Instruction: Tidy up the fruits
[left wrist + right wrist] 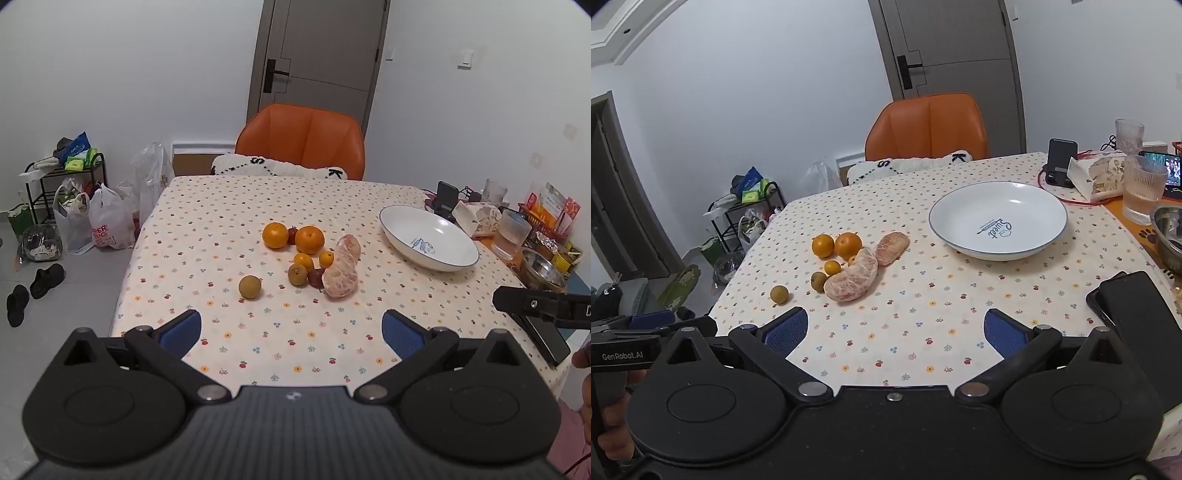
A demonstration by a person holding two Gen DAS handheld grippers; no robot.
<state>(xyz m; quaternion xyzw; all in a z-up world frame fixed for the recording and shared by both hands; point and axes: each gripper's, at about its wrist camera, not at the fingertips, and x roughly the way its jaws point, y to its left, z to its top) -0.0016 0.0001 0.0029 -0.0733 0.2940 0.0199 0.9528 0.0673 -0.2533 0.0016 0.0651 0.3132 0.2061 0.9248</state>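
A cluster of fruit lies mid-table: two large oranges (275, 235) (848, 245), smaller oranges (304, 261), a brownish round fruit (297, 274), dark red small fruits (315, 277) and two peeled pomelo pieces (341, 266) (852, 280). One brown-green fruit (250, 286) (779, 294) sits apart, nearer me. An empty white bowl (428, 237) (997, 219) stands to the right. My left gripper (291, 332) hovers open over the near table edge, short of the fruit. My right gripper (896, 332) is also open and holds nothing.
An orange chair (301, 138) stands behind the floral tablecloth (229, 221). At the right edge are glasses (1141, 188), a phone stand (1061, 162), a steel bowl (1169, 232), a dark phone (1126, 302) and snack packets. Bags, a rack and shoes sit on the floor at left.
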